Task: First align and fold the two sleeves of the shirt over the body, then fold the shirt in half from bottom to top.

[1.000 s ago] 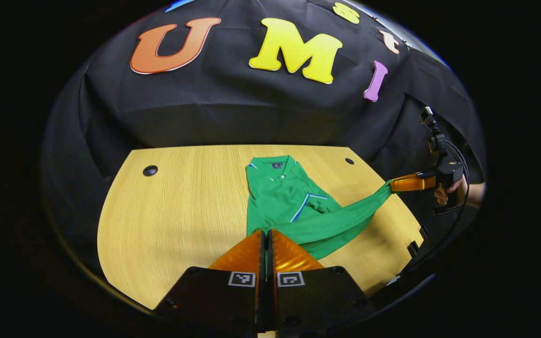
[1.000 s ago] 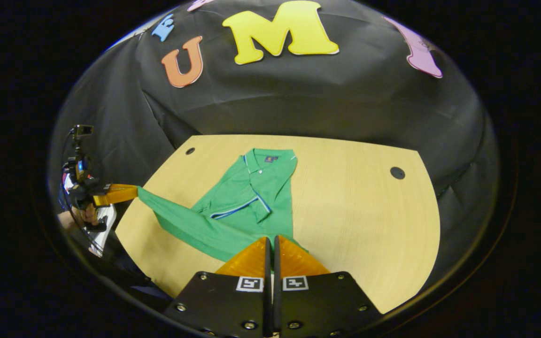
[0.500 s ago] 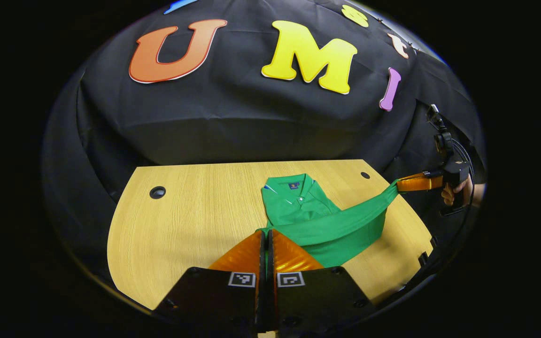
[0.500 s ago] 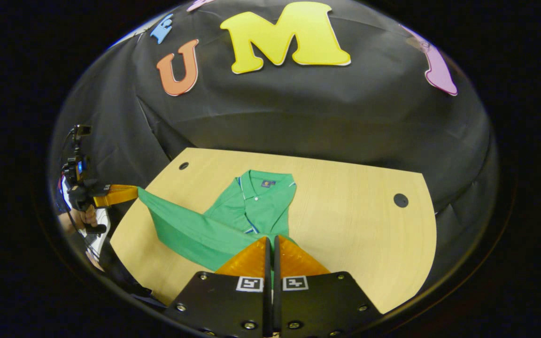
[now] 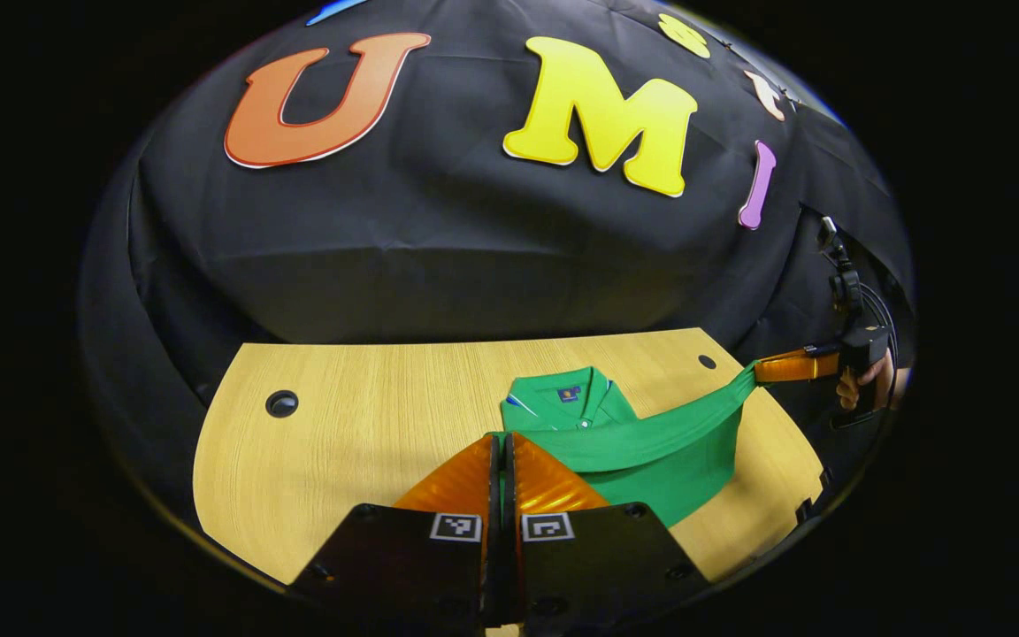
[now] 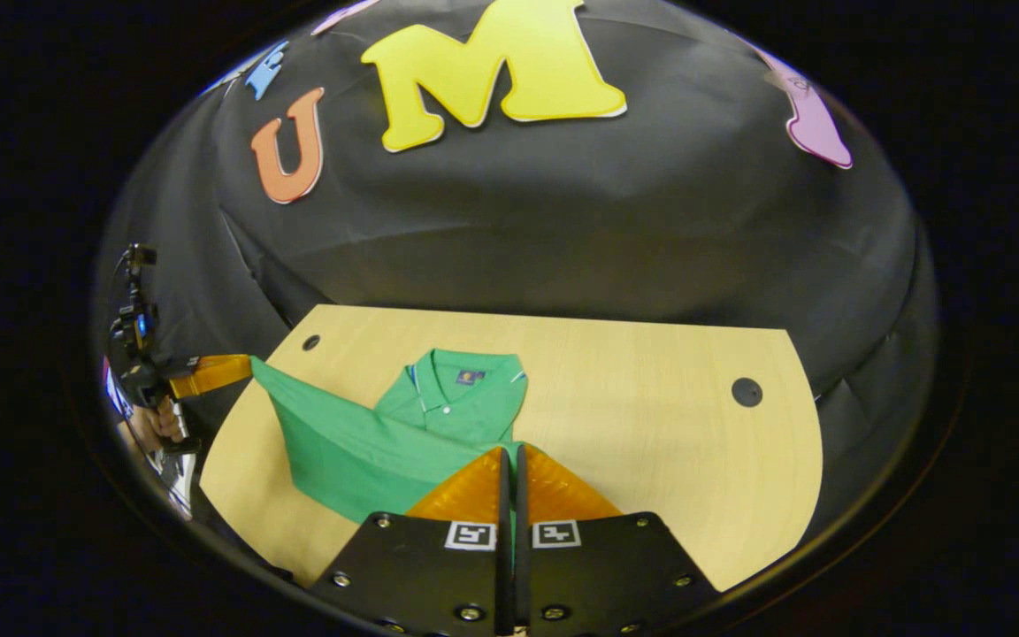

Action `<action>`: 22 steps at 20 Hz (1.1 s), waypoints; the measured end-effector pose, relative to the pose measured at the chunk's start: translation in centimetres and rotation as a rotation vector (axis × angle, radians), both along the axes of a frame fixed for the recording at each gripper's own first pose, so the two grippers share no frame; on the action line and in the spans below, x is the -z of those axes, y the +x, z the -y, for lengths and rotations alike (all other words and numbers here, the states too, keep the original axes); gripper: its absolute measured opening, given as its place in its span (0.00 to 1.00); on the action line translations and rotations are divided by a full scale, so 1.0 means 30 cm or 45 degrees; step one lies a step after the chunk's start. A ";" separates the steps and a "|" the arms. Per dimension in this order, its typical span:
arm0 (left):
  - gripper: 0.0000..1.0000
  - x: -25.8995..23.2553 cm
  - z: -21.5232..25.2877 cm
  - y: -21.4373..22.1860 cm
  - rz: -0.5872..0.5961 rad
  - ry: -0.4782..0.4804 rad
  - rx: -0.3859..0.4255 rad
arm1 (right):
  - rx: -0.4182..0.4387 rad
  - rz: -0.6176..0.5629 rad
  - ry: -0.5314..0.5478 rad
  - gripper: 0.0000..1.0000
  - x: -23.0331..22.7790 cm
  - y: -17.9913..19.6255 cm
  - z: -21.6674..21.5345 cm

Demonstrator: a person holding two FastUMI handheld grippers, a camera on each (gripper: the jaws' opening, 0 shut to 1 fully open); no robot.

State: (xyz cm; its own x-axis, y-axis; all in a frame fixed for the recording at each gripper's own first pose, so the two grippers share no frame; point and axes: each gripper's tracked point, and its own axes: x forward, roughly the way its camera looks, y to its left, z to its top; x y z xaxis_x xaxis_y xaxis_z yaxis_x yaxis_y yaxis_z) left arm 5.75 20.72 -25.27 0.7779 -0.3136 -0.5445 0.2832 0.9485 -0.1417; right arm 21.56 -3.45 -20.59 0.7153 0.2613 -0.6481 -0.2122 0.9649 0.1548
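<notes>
Your left tool [image 5: 501, 440] has its two fingers pressed together with hardly a slit between them, and a thin edge of the green shirt [image 5: 642, 447] is pinched in that slit at the tips. Your right tool [image 6: 514, 451] stands the same way in the right gripper view: fingers closed to a narrow line, green cloth caught between them.

In the left gripper view, your right tool [image 5: 770, 369] appears far off at the right, past the counter's edge, with a hand [image 5: 863, 382] around its grip; the shirt's hem runs taut from it down to your left tool's tips. In the right gripper view, your left tool [image 6: 231, 369] sits at the far left, likewise gripping a corner of the cloth, with a hand [image 6: 151, 426] below it.

Between the two tools the lower part of the shirt is lifted off the counter [image 5: 368, 425] as a stretched band, hanging in front of the body. The collar [image 6: 467, 373] and upper chest lie flat on the wooden counter, collar toward the black cloth wall [image 5: 439, 239]. A dark round hole [image 5: 281, 403] lies in the counter well apart from the shirt.
</notes>
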 end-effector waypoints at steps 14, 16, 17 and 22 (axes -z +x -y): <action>0.03 0.143 -0.012 0.305 0.034 -0.080 -0.182 | 0.062 0.095 0.008 0.00 0.119 0.383 0.010; 0.03 0.171 -0.033 0.334 0.048 -0.084 -0.238 | 0.063 0.087 0.005 0.01 0.163 0.416 -0.001; 0.03 0.183 -0.039 0.346 0.055 -0.082 -0.257 | 0.064 0.090 -0.001 0.01 0.180 0.430 -0.002; 0.03 0.224 -0.059 0.406 0.107 -0.041 -0.293 | 0.063 0.136 -0.020 0.01 0.207 0.480 0.003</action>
State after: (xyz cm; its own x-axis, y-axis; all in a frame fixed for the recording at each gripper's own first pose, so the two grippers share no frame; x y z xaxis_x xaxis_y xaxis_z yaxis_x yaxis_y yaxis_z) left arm 17.93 22.51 -31.98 0.8729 -0.1388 -0.4677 0.0719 0.9848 -0.1579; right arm 35.95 -3.55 -26.80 0.7924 0.2147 -0.5710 -0.1790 0.9767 0.1188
